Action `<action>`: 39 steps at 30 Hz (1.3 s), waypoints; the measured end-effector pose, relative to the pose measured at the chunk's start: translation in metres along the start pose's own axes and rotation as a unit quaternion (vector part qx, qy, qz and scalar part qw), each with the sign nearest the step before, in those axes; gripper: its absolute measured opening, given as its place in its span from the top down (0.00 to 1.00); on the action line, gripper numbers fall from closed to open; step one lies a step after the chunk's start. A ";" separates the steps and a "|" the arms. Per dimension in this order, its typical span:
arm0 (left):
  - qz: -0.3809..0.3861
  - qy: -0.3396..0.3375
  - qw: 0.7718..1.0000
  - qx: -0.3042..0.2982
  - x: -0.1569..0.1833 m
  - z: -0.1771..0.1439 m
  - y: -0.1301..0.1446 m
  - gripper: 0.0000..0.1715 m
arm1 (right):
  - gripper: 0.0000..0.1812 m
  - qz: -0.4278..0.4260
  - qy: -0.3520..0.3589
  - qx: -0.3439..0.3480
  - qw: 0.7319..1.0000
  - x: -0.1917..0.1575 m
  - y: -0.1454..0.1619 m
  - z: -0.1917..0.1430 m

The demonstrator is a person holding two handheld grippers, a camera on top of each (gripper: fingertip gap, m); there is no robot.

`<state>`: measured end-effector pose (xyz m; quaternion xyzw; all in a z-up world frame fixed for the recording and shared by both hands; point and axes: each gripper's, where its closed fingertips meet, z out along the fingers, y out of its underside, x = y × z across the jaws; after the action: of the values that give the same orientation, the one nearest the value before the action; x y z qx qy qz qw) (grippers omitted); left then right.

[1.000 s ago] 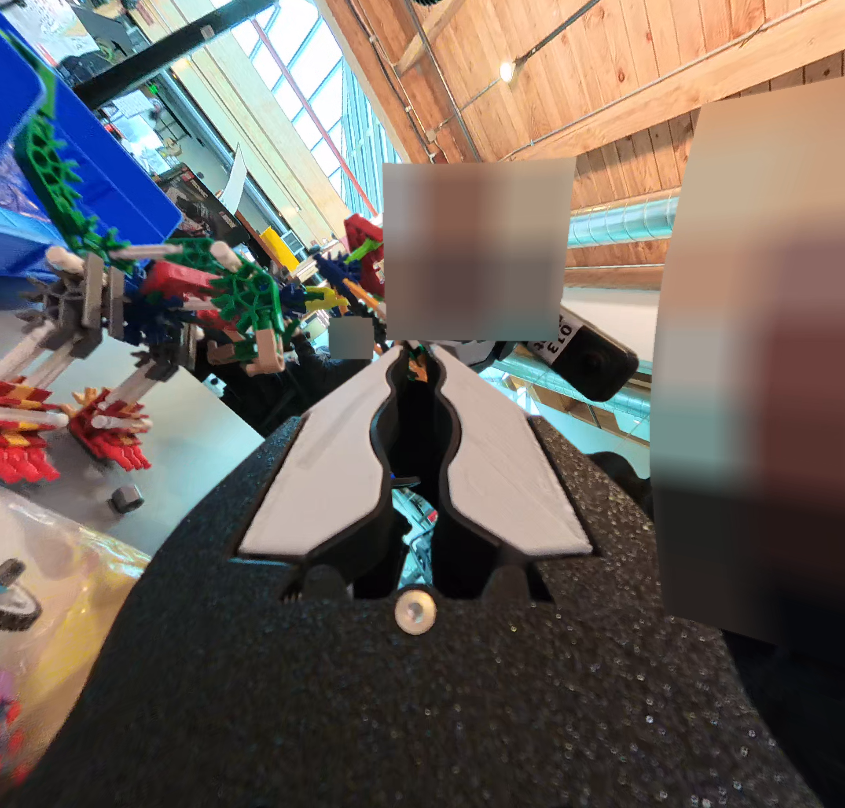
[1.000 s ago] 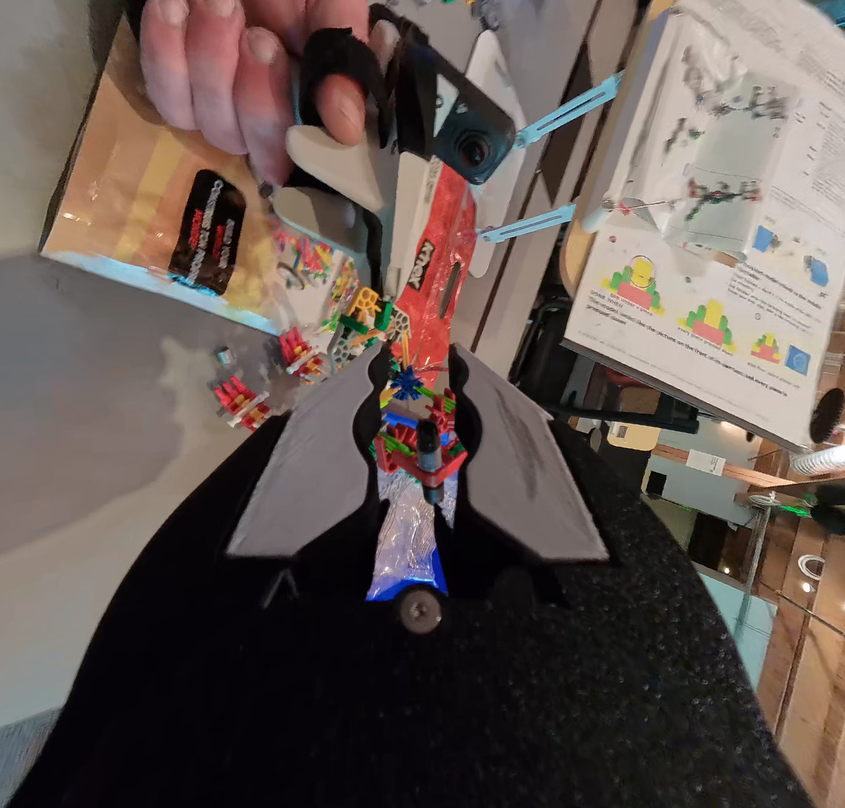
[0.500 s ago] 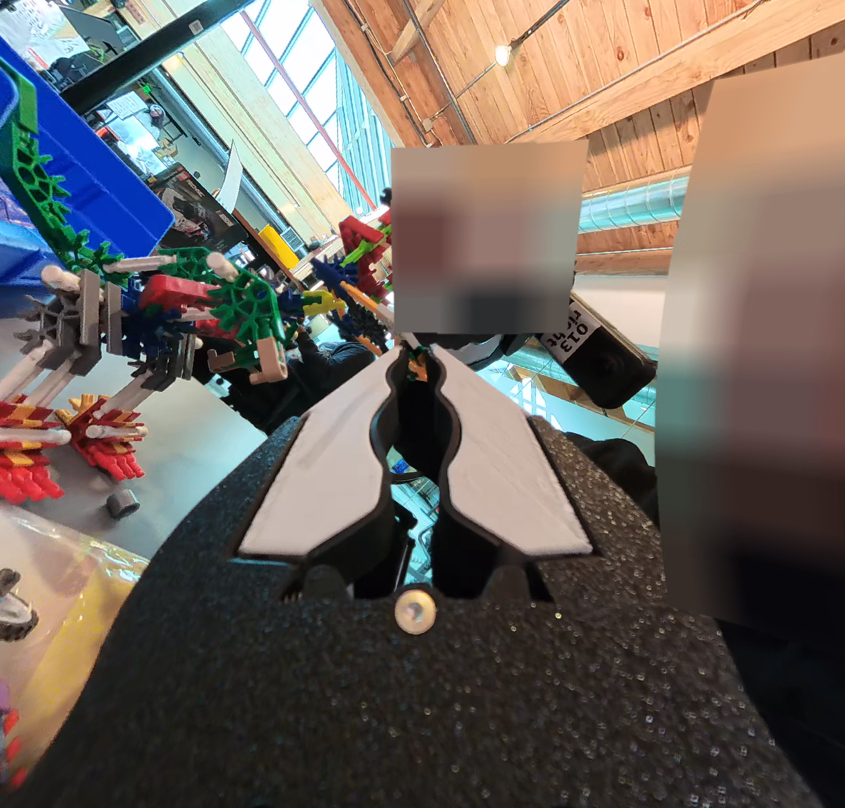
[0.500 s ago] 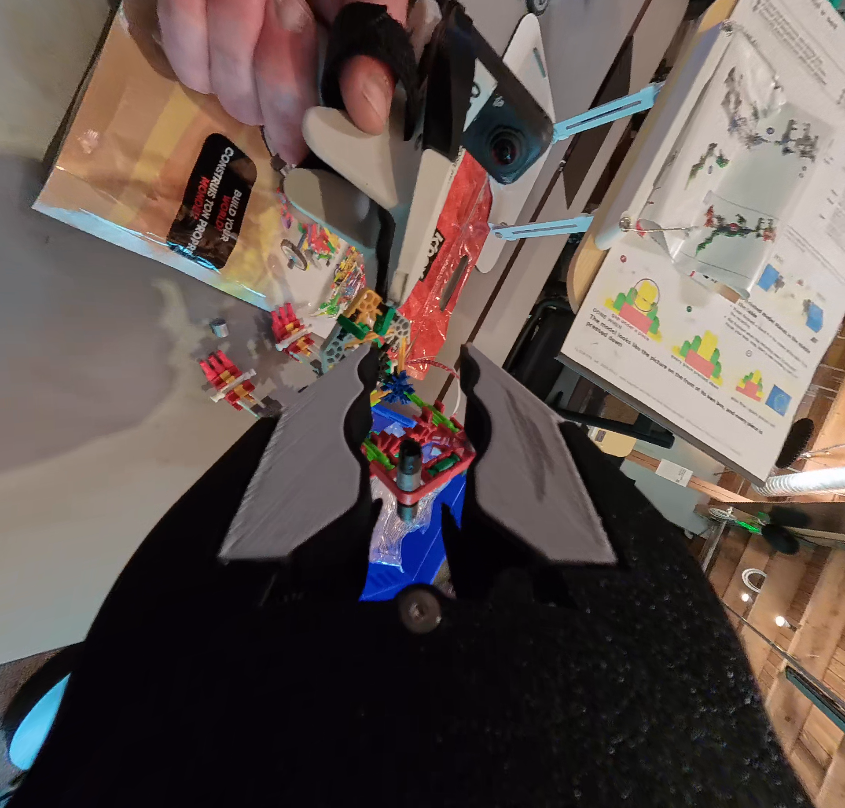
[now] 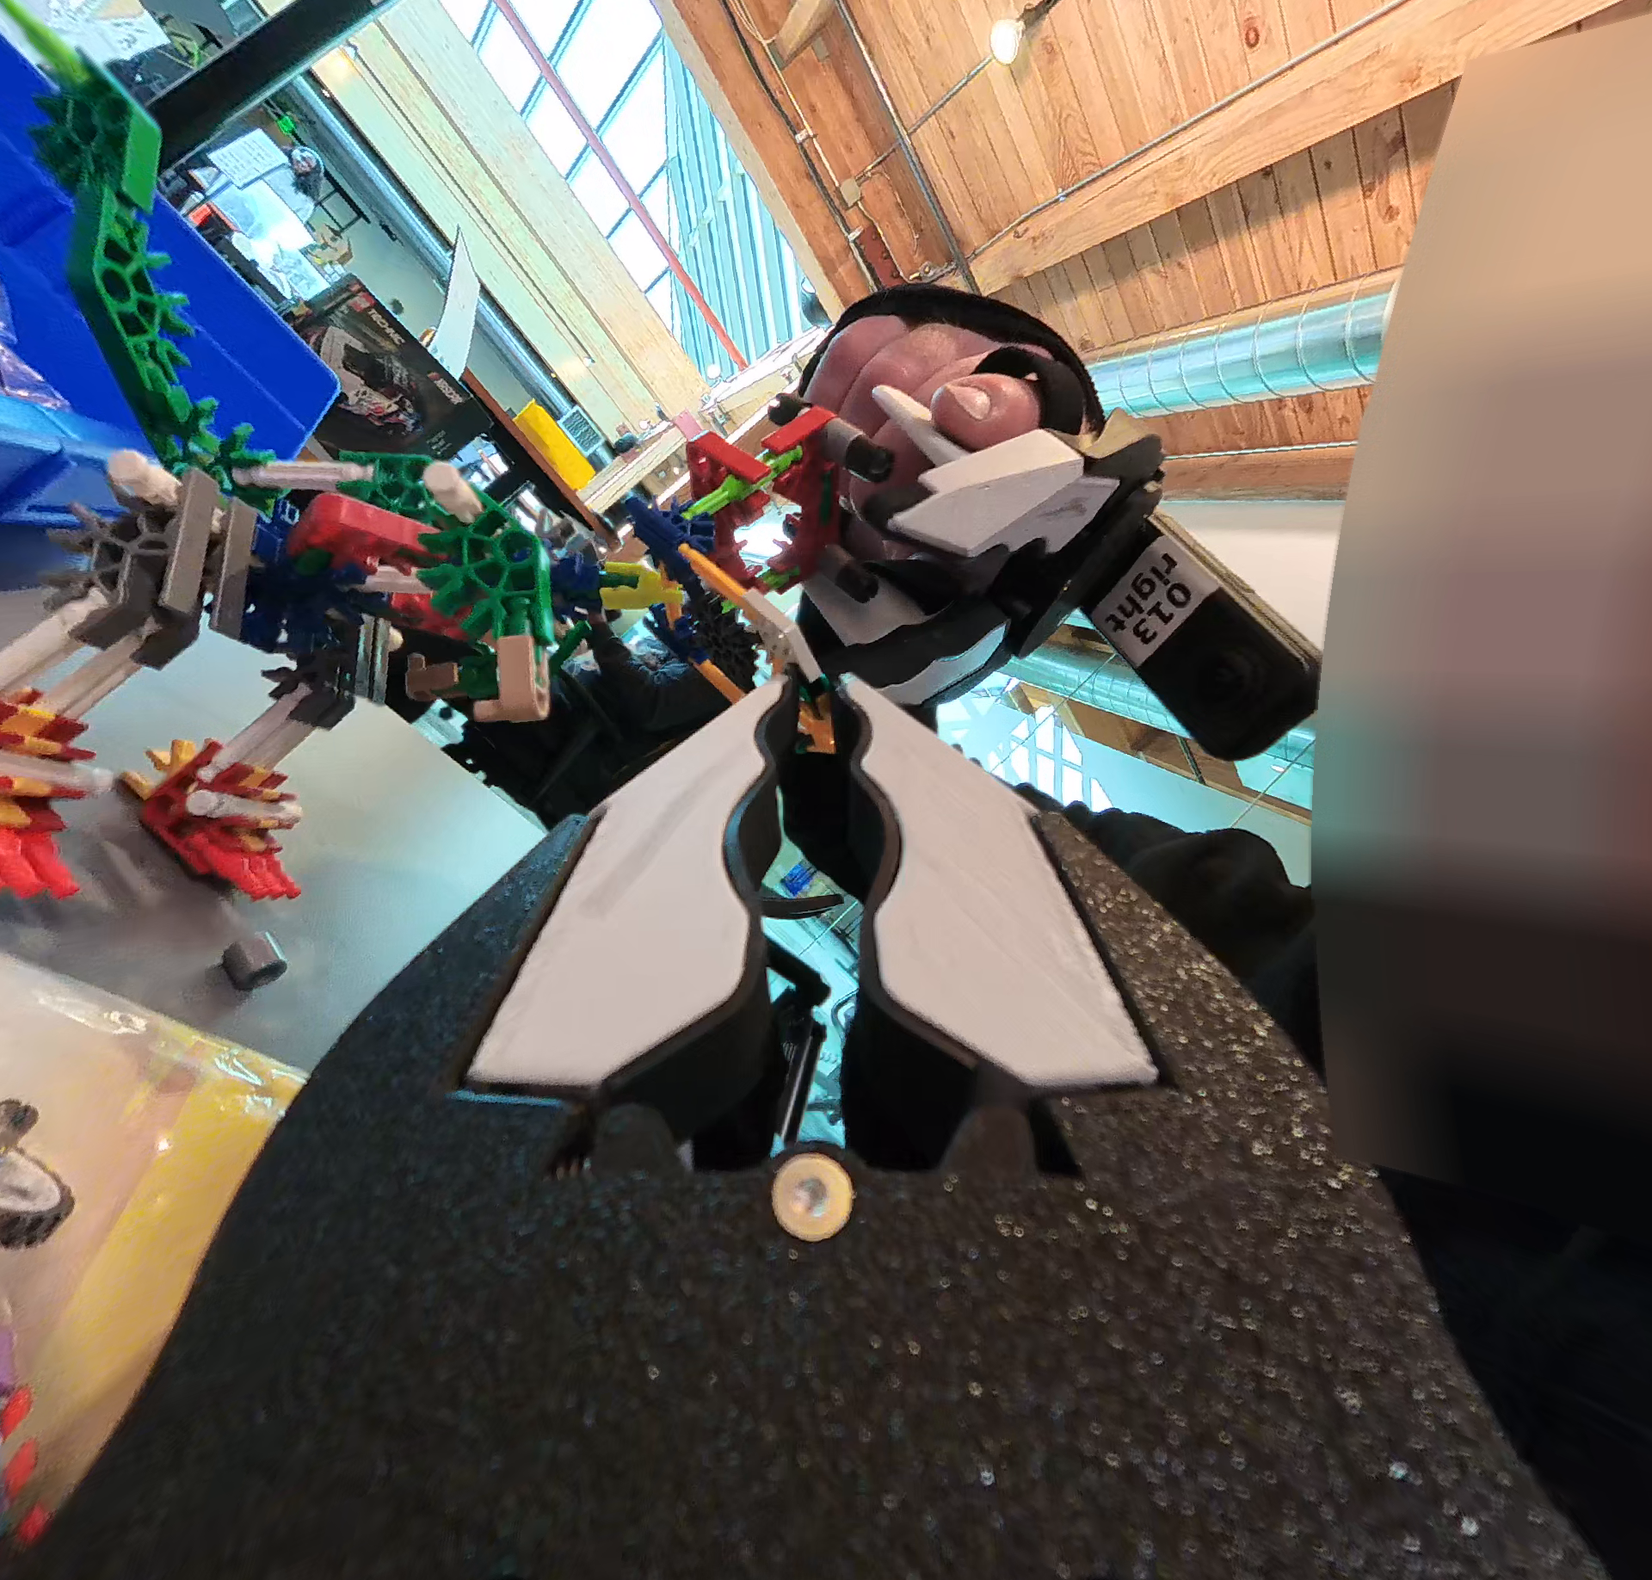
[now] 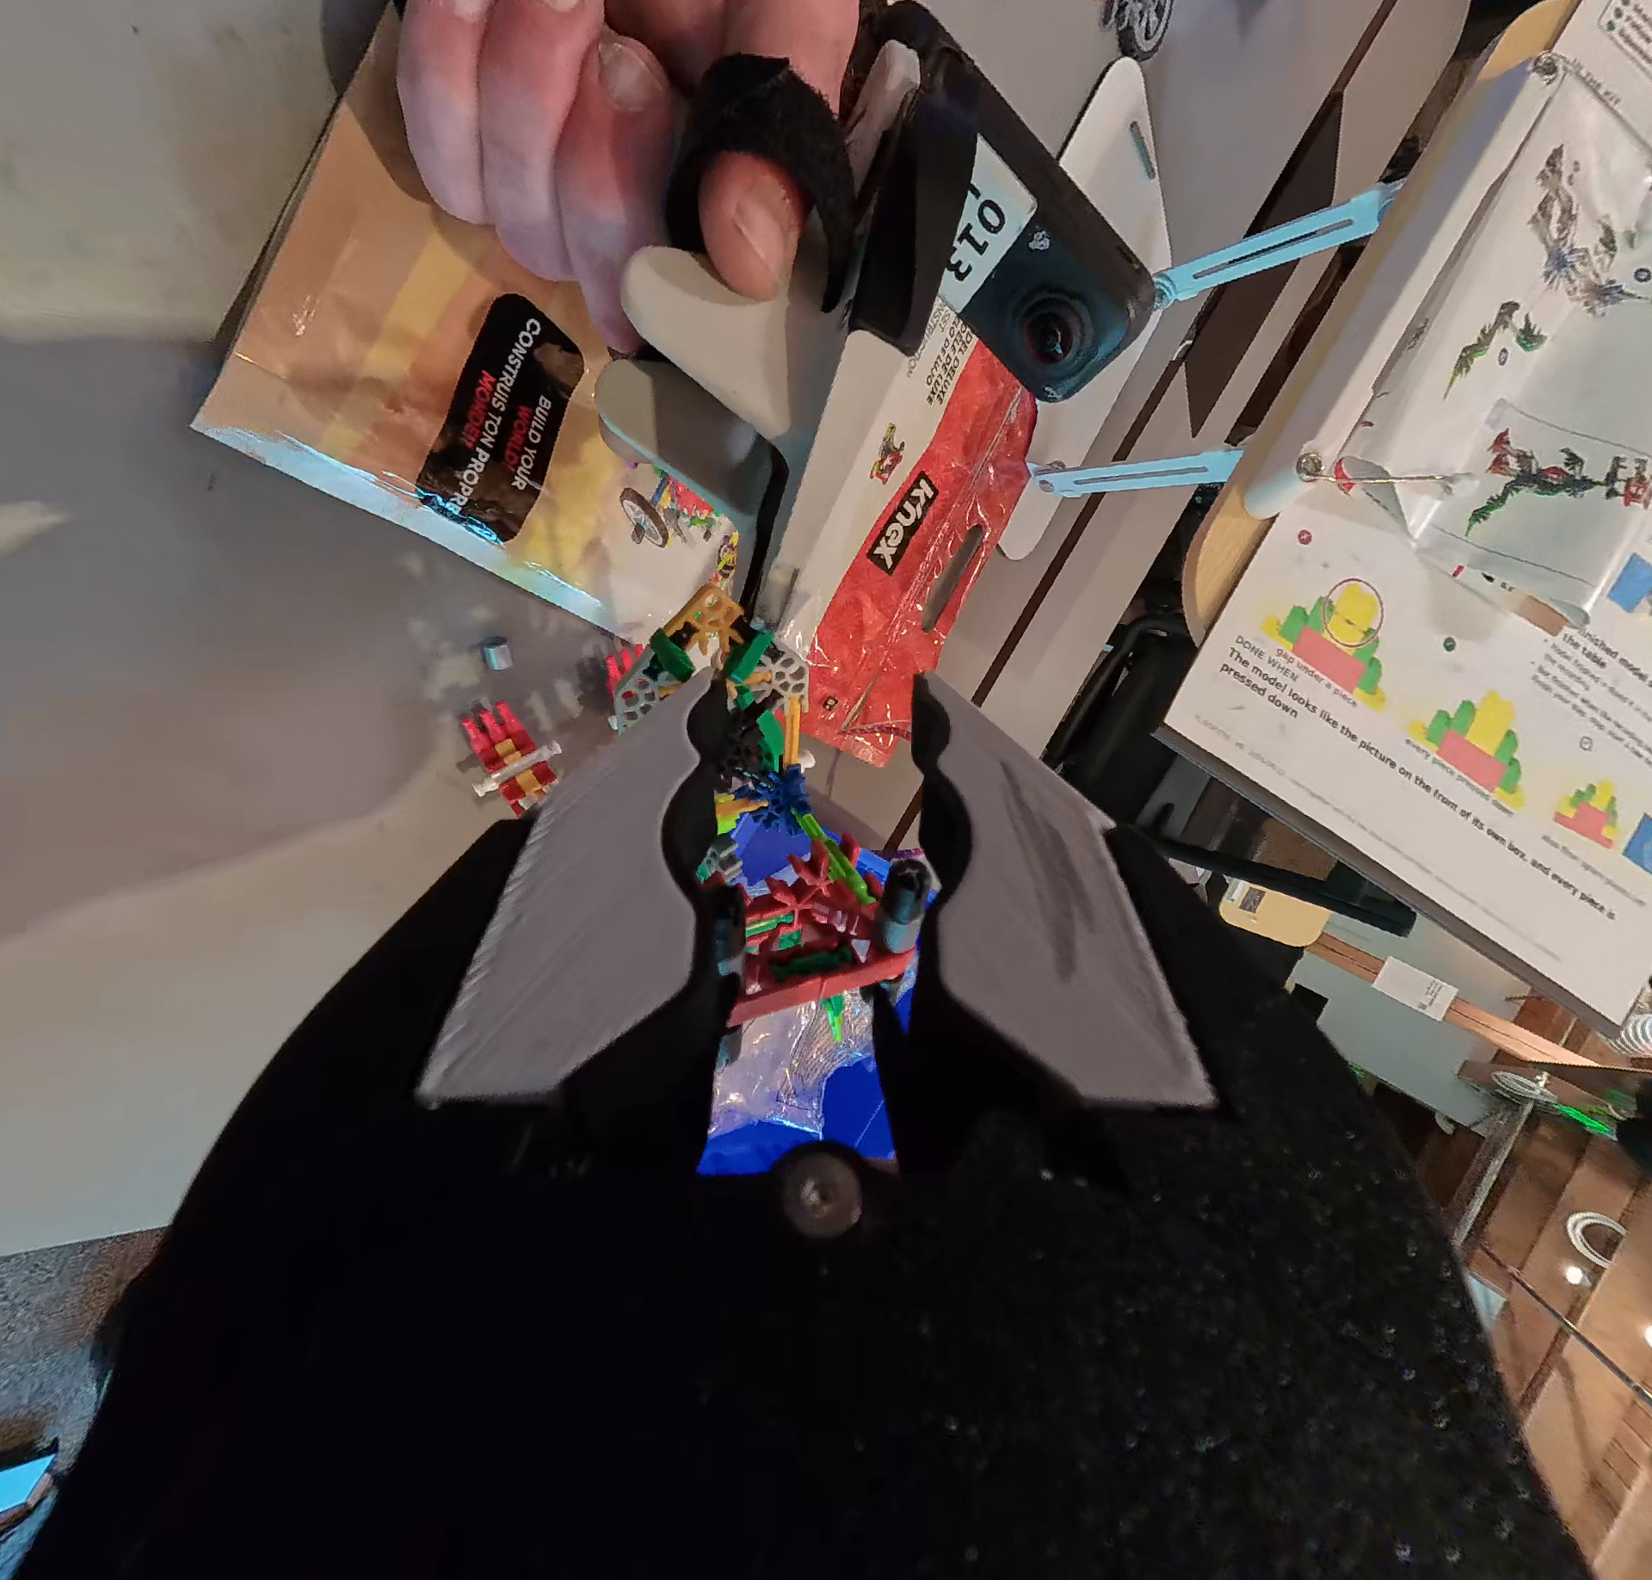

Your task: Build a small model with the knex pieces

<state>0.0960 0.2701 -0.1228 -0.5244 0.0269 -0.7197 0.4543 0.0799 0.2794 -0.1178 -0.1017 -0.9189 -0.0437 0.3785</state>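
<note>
— Firstly, largest item?
— Multicoloured plastic rod-and-connector model (image 5: 340,571), standing on the grey table (image 5: 402,831).
— Grippers?
— Left gripper (image 5: 812,695): tips pinched on the model's orange rod (image 5: 815,723). Right gripper (image 6: 809,706): fingers spread around its red square frame (image 6: 809,956).

My right gripper (image 6: 809,710) has spread wider around the red connector frame (image 6: 809,938) (black pegs now both showing); left unchanged.
</note>
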 end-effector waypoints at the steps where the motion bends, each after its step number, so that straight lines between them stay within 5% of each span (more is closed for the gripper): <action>1: 0.000 -0.002 1.000 -0.002 -0.001 0.000 0.001 0.98 | 0.78 0.001 -0.002 -0.002 1.000 -0.001 0.000 0.001; 32: -0.029 0.015 0.999 0.019 -0.002 -0.005 -0.007 0.98 | 0.80 0.041 0.110 0.039 0.992 0.011 0.001 -0.001; 34: -0.029 0.013 0.999 0.023 -0.003 -0.006 -0.009 0.98 | 0.82 0.046 0.115 0.044 0.991 0.012 0.001 -0.001; 35: -0.032 0.002 0.999 0.011 -0.007 -0.004 -0.005 0.99 | 0.93 0.054 0.137 0.067 0.987 0.018 -0.005 -0.005; 39: 0.013 -0.018 1.000 -0.009 -0.008 0.006 0.007 0.98 | 0.91 0.057 0.137 0.072 0.986 0.022 -0.011 -0.005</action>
<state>0.1053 0.2740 -0.1295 -0.5408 0.0316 -0.7039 0.4594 0.0653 0.2710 -0.0987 -0.1198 -0.8516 0.0306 0.5095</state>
